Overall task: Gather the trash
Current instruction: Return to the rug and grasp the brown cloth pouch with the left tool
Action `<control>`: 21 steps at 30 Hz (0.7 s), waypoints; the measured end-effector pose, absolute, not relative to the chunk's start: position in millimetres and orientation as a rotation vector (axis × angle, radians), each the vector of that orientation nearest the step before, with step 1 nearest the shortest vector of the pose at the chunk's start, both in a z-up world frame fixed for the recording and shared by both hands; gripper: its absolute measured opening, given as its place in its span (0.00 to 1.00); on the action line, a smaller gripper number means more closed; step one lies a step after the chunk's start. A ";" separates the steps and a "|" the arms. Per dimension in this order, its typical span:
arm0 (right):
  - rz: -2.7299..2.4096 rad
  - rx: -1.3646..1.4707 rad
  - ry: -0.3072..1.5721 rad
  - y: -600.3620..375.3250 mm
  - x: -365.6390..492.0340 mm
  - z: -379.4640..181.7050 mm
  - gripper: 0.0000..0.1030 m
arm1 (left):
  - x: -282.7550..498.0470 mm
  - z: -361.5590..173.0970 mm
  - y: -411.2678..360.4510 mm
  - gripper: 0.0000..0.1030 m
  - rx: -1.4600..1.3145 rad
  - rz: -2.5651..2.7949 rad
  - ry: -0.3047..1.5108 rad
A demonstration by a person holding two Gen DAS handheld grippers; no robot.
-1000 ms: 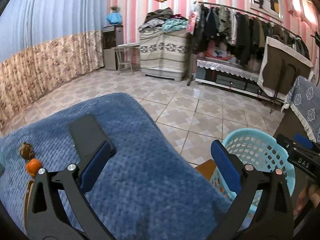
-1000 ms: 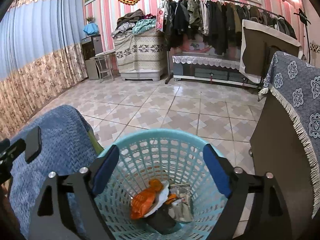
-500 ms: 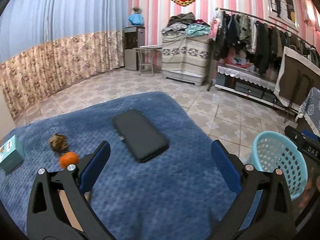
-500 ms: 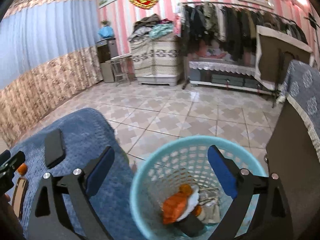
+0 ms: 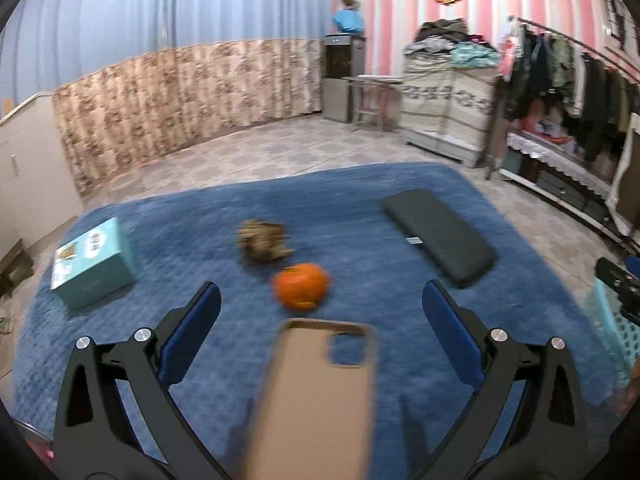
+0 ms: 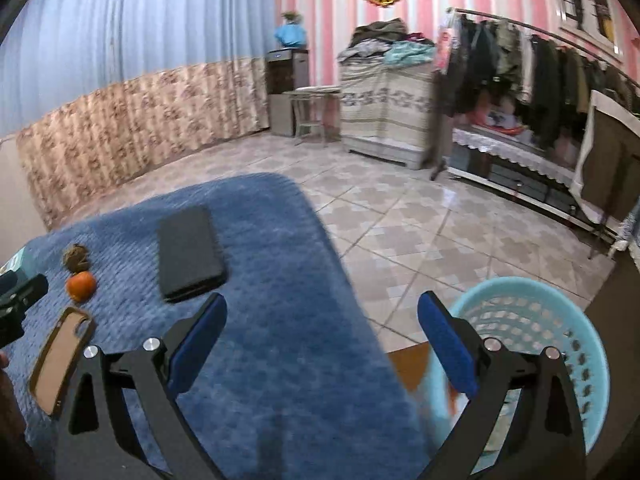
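The left gripper [image 5: 320, 316] stood spread wide over the blue textured cloth [image 5: 360, 216], its 2 blue-padded jaws holding and touching nothing, with the tan phone case [image 5: 316, 392] lying on the cloth below the gap between them. The right gripper [image 6: 322, 320] was likewise spread to its widest, nothing between its jaws, its right jaw over the rim of the pale turquoise perforated plastic basket [image 6: 560, 328] at 4 o'clock in the right wrist view. On the cloth lay 1 orange tangerine [image 5: 301, 286], 1 crumpled brown wad [image 5: 262, 240], 1 flat black case [image 5: 438, 236], 1 teal cardboard box [image 5: 92, 266] and that 1 phone case. The tangerine looked round, bright and whole, though blurred; the wad was ragged and mottled brown, just beside it at 11 o'clock. Both sat near the middle of the cloth, at 12 o'clock from the left gripper. The black case lay at 2 o'clock, the box at 10 o'clock.
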State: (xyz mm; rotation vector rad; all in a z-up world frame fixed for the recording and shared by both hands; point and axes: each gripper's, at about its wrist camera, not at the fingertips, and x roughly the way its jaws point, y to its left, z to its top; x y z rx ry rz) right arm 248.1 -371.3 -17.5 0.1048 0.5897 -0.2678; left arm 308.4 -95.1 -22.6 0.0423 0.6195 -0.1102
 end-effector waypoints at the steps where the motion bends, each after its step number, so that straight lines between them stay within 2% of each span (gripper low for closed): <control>1: -0.242 0.101 0.600 -359.5 254.7 -21.4 0.91 | 312.2 -23.8 -87.4 0.95 0.041 -0.092 0.623; 12: -0.196 -0.029 0.633 -317.8 271.0 -27.9 0.91 | 382.0 -51.6 -26.5 0.93 -0.029 0.000 0.706; 17: -0.197 0.001 0.652 -320.5 275.2 -30.4 0.91 | 415.9 -59.4 -37.0 0.85 0.002 -0.025 0.735; 21: -0.193 0.007 0.654 -319.4 276.8 -30.9 0.91 | 433.8 -67.0 -49.6 0.72 0.071 -0.033 0.754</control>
